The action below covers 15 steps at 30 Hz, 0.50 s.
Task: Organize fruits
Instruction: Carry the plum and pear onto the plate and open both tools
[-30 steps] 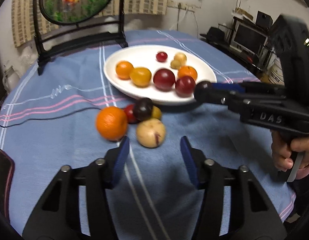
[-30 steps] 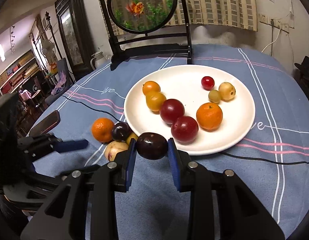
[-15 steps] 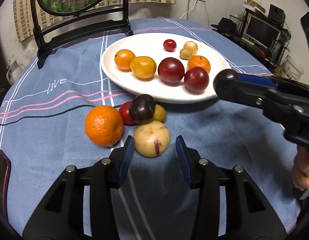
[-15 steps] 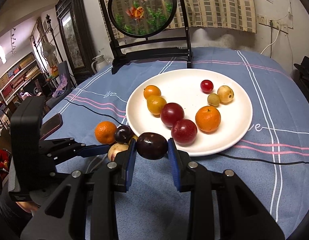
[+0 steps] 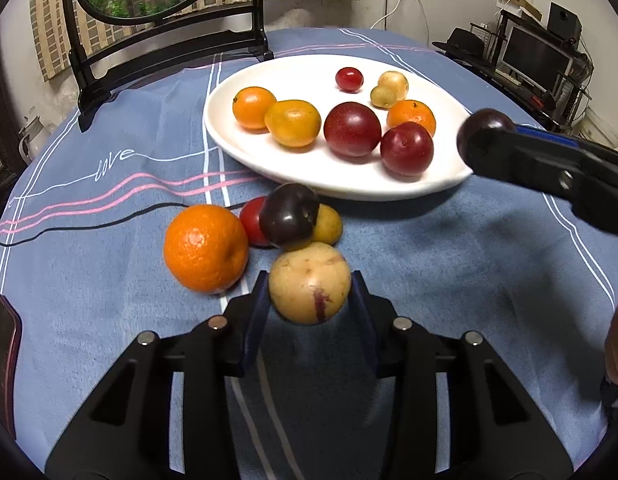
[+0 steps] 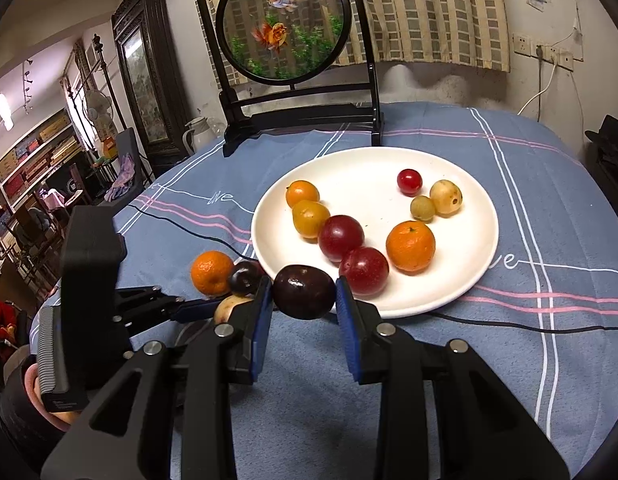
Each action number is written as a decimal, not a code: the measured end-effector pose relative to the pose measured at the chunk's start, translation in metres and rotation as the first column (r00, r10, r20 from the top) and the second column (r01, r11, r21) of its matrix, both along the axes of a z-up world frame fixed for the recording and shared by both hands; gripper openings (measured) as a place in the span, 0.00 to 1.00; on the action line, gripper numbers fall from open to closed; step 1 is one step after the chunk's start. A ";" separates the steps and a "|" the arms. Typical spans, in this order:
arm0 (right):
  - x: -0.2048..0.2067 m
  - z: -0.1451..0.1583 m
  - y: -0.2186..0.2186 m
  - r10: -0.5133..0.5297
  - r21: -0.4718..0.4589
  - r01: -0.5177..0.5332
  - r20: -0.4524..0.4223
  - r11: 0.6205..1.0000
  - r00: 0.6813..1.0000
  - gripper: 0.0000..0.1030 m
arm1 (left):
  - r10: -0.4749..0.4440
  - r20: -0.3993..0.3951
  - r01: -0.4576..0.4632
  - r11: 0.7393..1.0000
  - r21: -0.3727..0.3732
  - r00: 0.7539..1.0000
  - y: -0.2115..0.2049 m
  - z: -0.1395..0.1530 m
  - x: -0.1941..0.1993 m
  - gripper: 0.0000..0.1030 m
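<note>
A white plate [image 5: 309, 180] [image 6: 477, 280] holds several fruits: oranges, red plums, a cherry tomato and small yellow fruits. On the cloth before it lie an orange [image 5: 205, 248], a dark plum [image 5: 289, 216], a red tomato [image 5: 251, 222] and a small yellow fruit [image 5: 329, 226]. My left gripper [image 5: 309, 296] has its blue pads against a pale yellow fruit [image 5: 309, 282]. My right gripper [image 6: 303, 296] is shut on a dark plum [image 6: 304, 291] and holds it at the plate's near rim; it shows in the left wrist view [image 5: 485, 136].
A round goldfish screen on a black stand [image 6: 285, 40] stands at the table's far side. A dark phone [image 5: 3, 344] lies at the left edge. The blue striped tablecloth [image 6: 549, 360] covers the round table. A desk with monitors [image 5: 541, 56] stands beyond.
My left gripper moved forward and closed around the pale yellow fruit. My right gripper kept its dark plum and held near the plate's rim.
</note>
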State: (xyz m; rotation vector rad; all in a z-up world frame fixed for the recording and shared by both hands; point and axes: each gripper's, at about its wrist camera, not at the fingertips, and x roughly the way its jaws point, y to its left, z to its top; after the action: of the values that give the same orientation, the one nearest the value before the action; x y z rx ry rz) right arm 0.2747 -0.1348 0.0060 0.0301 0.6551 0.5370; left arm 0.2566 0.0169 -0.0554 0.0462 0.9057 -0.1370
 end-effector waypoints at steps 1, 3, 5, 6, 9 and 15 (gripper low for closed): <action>0.001 0.000 -0.002 -0.004 0.005 0.004 -0.001 1.000 1.000 0.31 | 0.000 0.003 0.000 1.000 -0.005 1.000 0.000 0.001 -0.003 0.40; 0.001 0.002 -0.006 -0.011 0.020 0.011 -0.001 1.000 1.000 0.31 | 0.001 0.012 -0.001 0.999 -0.033 1.000 0.002 0.005 -0.011 0.40; 0.001 0.004 -0.010 -0.022 0.038 0.022 0.001 0.999 1.000 0.31 | -0.003 0.029 0.005 0.998 -0.066 1.000 0.003 0.010 -0.020 0.40; 0.000 0.004 -0.012 -0.028 0.044 0.028 0.003 0.999 1.000 0.31 | -0.004 0.049 0.009 0.996 -0.086 0.999 0.003 0.014 -0.027 0.40; 0.001 0.006 -0.017 -0.053 0.062 0.052 0.020 0.997 0.998 0.31 | -0.022 0.105 0.034 0.993 -0.114 0.994 -0.001 0.027 -0.039 0.40; 0.012 0.007 -0.029 -0.174 0.117 0.158 0.147 0.981 0.974 0.31 | -0.008 0.178 0.032 0.991 -0.133 0.984 -0.006 0.066 0.006 0.40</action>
State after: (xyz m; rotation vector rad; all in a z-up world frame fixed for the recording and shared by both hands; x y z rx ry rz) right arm 0.2864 -0.1636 0.0126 0.1387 0.4653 0.4064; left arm 0.2622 0.0108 0.0102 -0.0579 0.7166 -0.2090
